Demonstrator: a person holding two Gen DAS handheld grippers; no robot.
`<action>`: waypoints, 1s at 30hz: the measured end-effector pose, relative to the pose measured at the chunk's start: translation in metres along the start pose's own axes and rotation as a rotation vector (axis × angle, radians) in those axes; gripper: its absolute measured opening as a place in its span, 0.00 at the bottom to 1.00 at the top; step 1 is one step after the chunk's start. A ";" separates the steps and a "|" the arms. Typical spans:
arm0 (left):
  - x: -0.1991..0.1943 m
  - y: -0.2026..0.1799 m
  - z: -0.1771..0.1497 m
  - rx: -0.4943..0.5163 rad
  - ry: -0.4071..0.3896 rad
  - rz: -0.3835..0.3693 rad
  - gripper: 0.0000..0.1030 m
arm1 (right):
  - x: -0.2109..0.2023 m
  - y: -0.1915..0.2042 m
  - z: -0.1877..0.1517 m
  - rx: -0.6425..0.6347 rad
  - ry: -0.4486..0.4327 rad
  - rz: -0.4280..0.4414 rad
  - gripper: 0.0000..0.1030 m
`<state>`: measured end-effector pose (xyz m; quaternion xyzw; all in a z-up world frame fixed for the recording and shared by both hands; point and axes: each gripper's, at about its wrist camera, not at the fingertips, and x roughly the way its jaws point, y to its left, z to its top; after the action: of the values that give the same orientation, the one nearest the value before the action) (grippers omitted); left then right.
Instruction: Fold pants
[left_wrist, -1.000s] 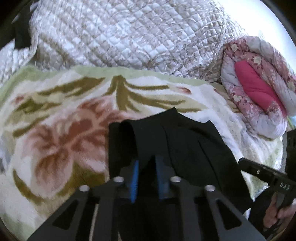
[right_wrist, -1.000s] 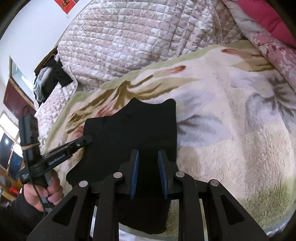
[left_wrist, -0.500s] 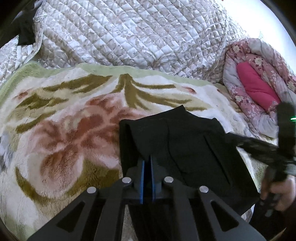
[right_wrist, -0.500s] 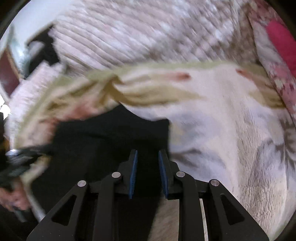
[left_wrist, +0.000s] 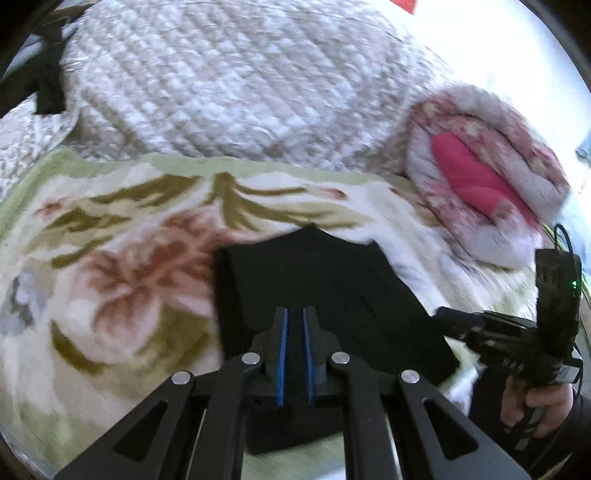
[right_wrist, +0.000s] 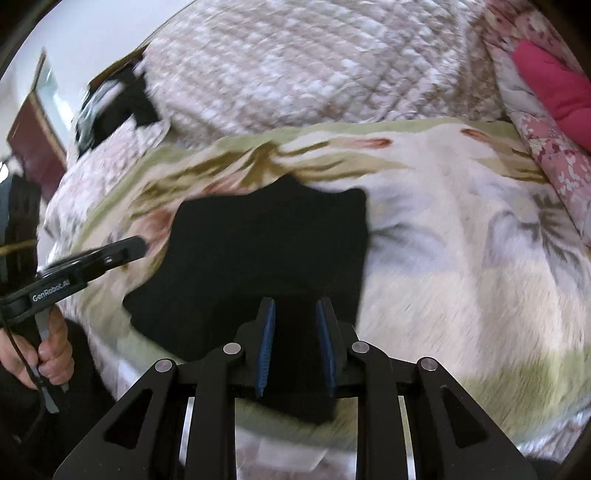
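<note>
The left claw (left_wrist: 293, 321) has its blue pads close together with a thin gap, holding nothing. The right claw (right_wrist: 295, 314) is open wide. Both are over the black pants (right_wrist: 266, 251), folded flat on the flowery blanket (right_wrist: 461, 277).

A home bedroom is showing here. A floral blanket (right_wrist: 461, 258) is covering the bed, with a quilted bedspread (left_wrist: 229, 88) and a pink duvet (left_wrist: 480, 177) lying behind.

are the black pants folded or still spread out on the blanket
Folded. The black pants lie as a compact, roughly rectangular bundle on the floral blanket, with no separate legs showing. The layers themselves cannot be told in the dark, blurred fabric.
</note>
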<state>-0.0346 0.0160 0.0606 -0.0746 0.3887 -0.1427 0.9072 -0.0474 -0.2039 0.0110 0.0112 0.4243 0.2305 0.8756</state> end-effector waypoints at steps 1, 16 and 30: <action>0.002 -0.004 -0.005 0.013 0.015 -0.009 0.11 | 0.006 0.002 -0.005 -0.006 0.021 -0.004 0.23; 0.020 0.000 -0.035 0.004 0.066 0.007 0.11 | 0.011 0.001 -0.016 -0.007 -0.009 -0.001 0.24; 0.014 -0.005 -0.016 0.021 0.069 0.062 0.11 | -0.002 0.005 0.002 -0.025 -0.020 0.000 0.44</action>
<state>-0.0383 0.0064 0.0411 -0.0479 0.4201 -0.1211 0.8981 -0.0488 -0.1998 0.0147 0.0026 0.4127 0.2357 0.8798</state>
